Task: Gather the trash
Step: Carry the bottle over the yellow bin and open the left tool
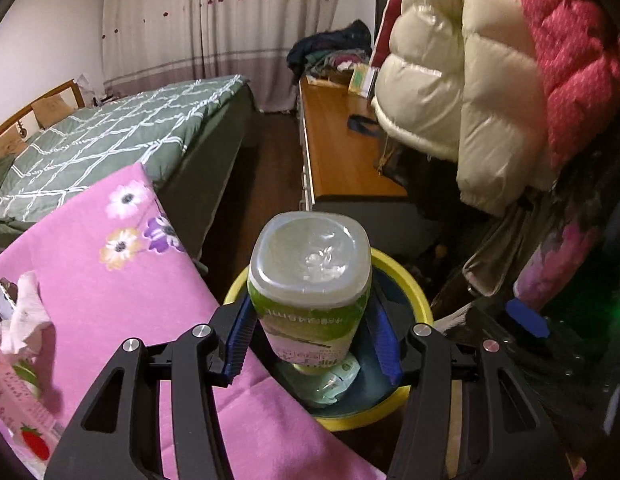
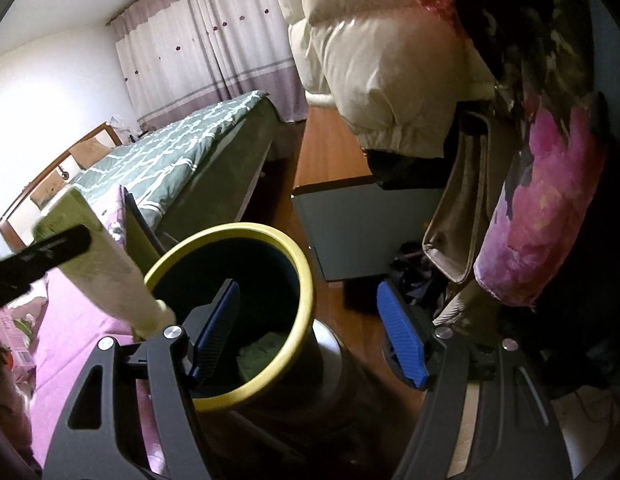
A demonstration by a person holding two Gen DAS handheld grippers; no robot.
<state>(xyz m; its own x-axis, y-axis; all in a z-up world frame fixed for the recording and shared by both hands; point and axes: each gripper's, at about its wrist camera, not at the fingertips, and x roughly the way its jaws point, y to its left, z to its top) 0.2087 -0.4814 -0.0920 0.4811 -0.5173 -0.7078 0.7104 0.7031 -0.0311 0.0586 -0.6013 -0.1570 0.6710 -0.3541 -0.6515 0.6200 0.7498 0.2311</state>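
While left claw (image 1: 314, 338) grips bottle (image 1: 310, 276), bin (image 1: 414, 292) below

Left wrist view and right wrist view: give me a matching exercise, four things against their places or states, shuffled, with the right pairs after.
Things:
1. green-labelled plastic bottle
2. yellow-rimmed dark waste bin
3. cream puffer jacket
4. right gripper

Places or states:
A. hangs above the end of the wooden cabinet
B. jaws open, empty, over the bin
C. clamped in the left gripper, cap end down over the bin
D. stands on the floor beside the pink flowered cloth, trash already inside

Pairs: 1-C, 2-D, 3-A, 4-B
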